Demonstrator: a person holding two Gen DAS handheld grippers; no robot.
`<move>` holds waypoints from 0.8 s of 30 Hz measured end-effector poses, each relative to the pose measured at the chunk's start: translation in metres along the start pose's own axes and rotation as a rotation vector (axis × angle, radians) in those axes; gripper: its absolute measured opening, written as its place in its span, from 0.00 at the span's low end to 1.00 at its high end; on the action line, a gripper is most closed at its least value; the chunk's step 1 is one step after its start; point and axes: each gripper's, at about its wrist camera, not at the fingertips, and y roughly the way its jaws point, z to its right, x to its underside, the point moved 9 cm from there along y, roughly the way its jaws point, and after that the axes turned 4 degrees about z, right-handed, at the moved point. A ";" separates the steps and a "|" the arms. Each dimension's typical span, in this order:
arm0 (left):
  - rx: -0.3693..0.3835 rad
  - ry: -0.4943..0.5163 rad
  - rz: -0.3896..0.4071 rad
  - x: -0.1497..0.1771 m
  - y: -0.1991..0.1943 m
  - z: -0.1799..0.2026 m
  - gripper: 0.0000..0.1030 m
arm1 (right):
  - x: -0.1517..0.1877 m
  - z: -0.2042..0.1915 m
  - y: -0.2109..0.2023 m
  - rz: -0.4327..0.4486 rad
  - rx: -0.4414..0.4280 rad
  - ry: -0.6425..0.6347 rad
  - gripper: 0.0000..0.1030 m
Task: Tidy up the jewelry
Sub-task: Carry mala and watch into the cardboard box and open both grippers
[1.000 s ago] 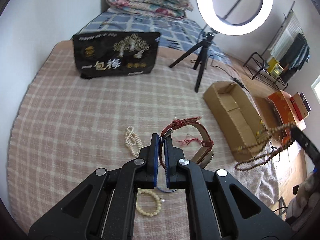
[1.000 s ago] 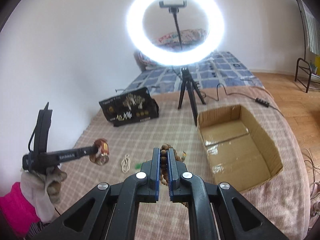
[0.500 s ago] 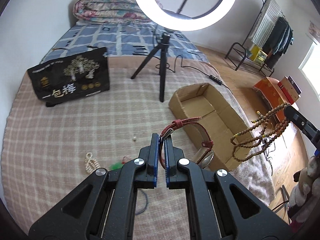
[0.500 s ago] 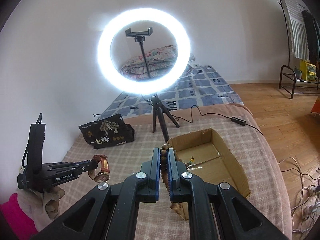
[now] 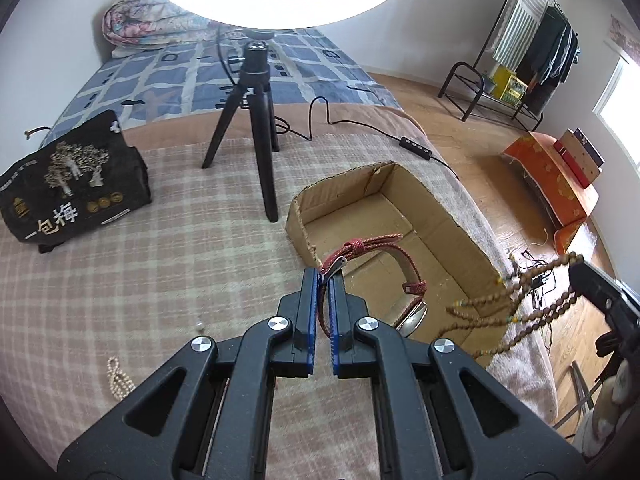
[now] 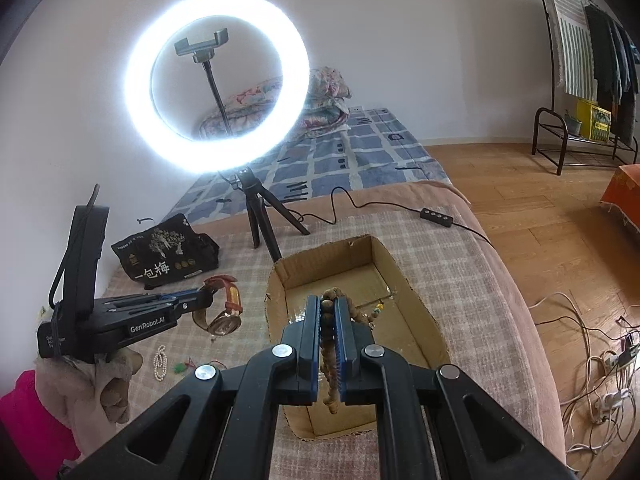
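Now, both tongs tilt down toward the bed (image 5: 140, 280), each clamped tight on a piece of jewelry. The left tongs (image 5: 324, 280) grip one red-strapped watch (image 5: 404, 260) by its strap near the buckle; the strap arcs up and away to the right of the tips, its steel case hanging low beside the right finger, over the near left wall of the single cardboard box (image 5: 460, 216). From the right-hand camera the left tongs (image 6: 200, 300) reach in level from the left, a gloved hand (image 6: 92, 376) beneath them and the watch (image 6: 224, 312) dangling just left of the box (image 6: 416, 300). The right tongs (image 6: 329, 312) pinch one string of brown wooden beads (image 6: 330, 364), its strand running lengthwise between the pads, loops spilling over the box interior. Behind and left of the left tongs, one white bead bracelet (image 6: 160, 362) lies on the blanket, with a loose pearl (image 5: 199, 325) near it.
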 end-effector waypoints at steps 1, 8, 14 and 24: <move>0.000 0.000 -0.004 -0.001 0.006 0.002 0.03 | 0.003 0.002 0.003 -0.009 0.004 0.000 0.04; 0.008 -0.022 -0.030 -0.008 0.035 0.013 0.03 | 0.018 0.018 0.016 -0.059 0.027 0.017 0.04; 0.029 -0.030 -0.024 -0.012 0.044 0.021 0.17 | 0.024 0.024 0.018 -0.073 0.026 0.037 0.40; -0.011 -0.007 0.014 -0.012 0.022 0.008 0.17 | 0.025 0.019 0.017 -0.076 0.028 0.038 0.49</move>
